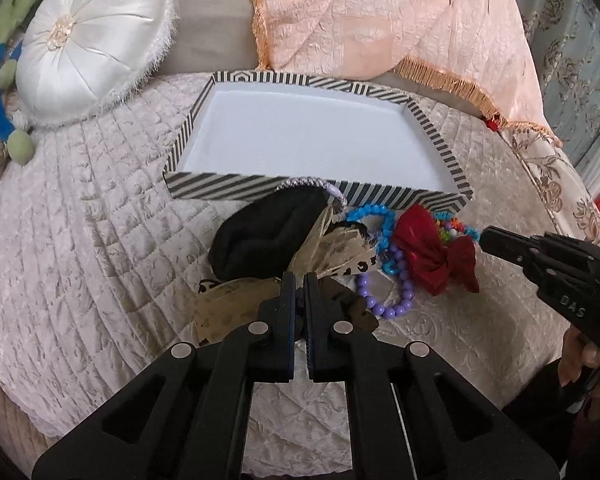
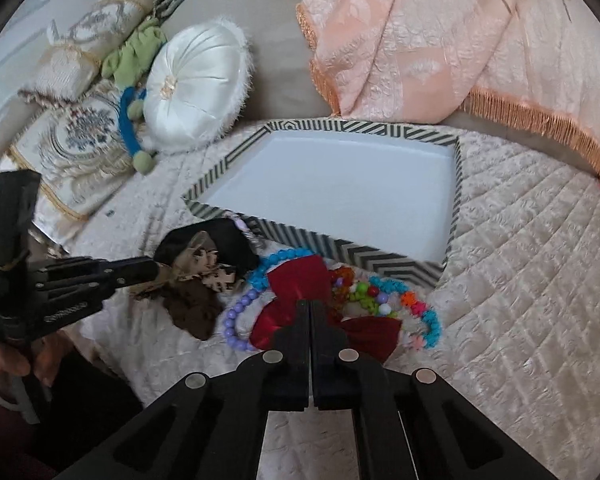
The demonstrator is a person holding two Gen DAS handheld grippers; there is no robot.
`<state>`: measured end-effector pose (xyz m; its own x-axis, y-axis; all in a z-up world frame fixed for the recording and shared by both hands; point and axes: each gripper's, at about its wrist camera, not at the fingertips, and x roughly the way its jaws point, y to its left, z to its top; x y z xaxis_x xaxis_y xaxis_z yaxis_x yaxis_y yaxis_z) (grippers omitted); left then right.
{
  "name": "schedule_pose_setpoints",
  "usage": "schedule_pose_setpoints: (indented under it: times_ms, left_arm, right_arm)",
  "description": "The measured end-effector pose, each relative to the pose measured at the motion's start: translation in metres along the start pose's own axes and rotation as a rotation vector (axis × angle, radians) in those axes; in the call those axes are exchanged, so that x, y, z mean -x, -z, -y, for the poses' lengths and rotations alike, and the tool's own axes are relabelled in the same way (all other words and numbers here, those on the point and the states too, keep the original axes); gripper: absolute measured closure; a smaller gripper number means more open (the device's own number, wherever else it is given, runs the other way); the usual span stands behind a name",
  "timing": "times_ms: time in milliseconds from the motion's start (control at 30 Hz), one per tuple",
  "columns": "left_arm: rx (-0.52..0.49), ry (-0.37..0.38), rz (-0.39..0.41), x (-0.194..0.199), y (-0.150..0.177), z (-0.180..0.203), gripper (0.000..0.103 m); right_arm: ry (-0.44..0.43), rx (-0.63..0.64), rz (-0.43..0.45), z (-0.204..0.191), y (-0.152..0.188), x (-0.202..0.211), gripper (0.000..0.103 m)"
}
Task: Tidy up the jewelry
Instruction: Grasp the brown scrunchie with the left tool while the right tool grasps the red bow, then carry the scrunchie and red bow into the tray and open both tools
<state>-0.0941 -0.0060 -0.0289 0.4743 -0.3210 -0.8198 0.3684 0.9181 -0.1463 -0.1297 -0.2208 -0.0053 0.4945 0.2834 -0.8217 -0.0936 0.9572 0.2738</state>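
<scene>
So I've got the left gripper (image 1: 299, 280) pinching the beige leopard-print bow (image 1: 332, 252), low center in its view, fingers nearly together on the fabric. The right gripper (image 2: 310, 305) has its fingers pressed together on the red bow (image 2: 296, 280). The whole jewelry pile sits on the quilted bedspread (image 1: 100, 240) just in front of the striped tray (image 1: 440, 196): black scrunchie (image 1: 260, 236), purple bead bracelet (image 1: 384, 304), blue bead bracelet (image 1: 374, 212). The tray takes up the middle of both frames, white inside.
</scene>
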Motion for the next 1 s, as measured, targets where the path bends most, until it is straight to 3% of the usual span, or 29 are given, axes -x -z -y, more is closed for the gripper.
schedule_pose_setpoints:
  times_ms: [67, 133, 167, 200, 333, 367, 433, 467, 500, 600, 767, 1000]
  left_arm:
    - [0.008, -0.007, -0.008, -0.003, 0.0, -0.002, 0.095]
    - [0.014, -0.023, -0.015, -0.006, 0.001, -0.005, 0.068]
    - [0.022, -0.027, -0.012, -0.007, 0.002, -0.007, 0.048]
    - [0.03, -0.025, -0.007, -0.008, 0.002, -0.008, 0.043]
    - [0.019, -0.038, -0.023, -0.019, 0.002, -0.006, 0.043]
    - [0.008, -0.04, -0.035, -0.023, 0.002, -0.004, 0.043]
    - [-0.031, -0.039, -0.062, -0.03, 0.006, 0.003, 0.045]
    - [-0.061, -0.051, -0.068, -0.033, 0.008, 0.008, 0.062]
    - [-0.079, -0.066, -0.075, -0.035, 0.009, 0.01, 0.085]
    - [-0.066, -0.048, -0.07, -0.03, 0.01, 0.009, 0.095]
    - [0.017, 0.072, -0.025, -0.002, 0.002, -0.001, 0.099]
    - [0.009, 0.086, 0.037, 0.026, -0.018, 0.007, 0.1]
  right_arm:
    - [0.013, 0.014, -0.034, -0.002, -0.003, -0.008, 0.099]
    - [0.002, 0.02, -0.06, -0.003, -0.003, -0.018, 0.079]
    - [0.006, 0.027, -0.069, -0.004, -0.002, -0.024, 0.072]
    - [0.011, 0.034, -0.079, -0.004, -0.003, -0.031, 0.065]
    - [0.012, 0.032, -0.101, 0.001, -0.003, -0.045, 0.065]
    - [0.004, 0.025, -0.101, 0.003, -0.003, -0.047, 0.066]
    - [-0.01, 0.026, -0.109, 0.005, 0.0, -0.052, 0.088]
    - [-0.01, 0.034, -0.114, 0.003, 0.001, -0.053, 0.091]
    - [-0.012, 0.036, -0.105, 0.003, 0.002, -0.051, 0.096]
    - [-0.037, 0.015, -0.064, 0.004, 0.002, -0.036, 0.098]
    - [-0.075, -0.017, 0.021, 0.004, -0.004, 0.002, 0.098]
    - [-0.094, -0.023, 0.104, -0.001, -0.027, 0.034, 0.098]
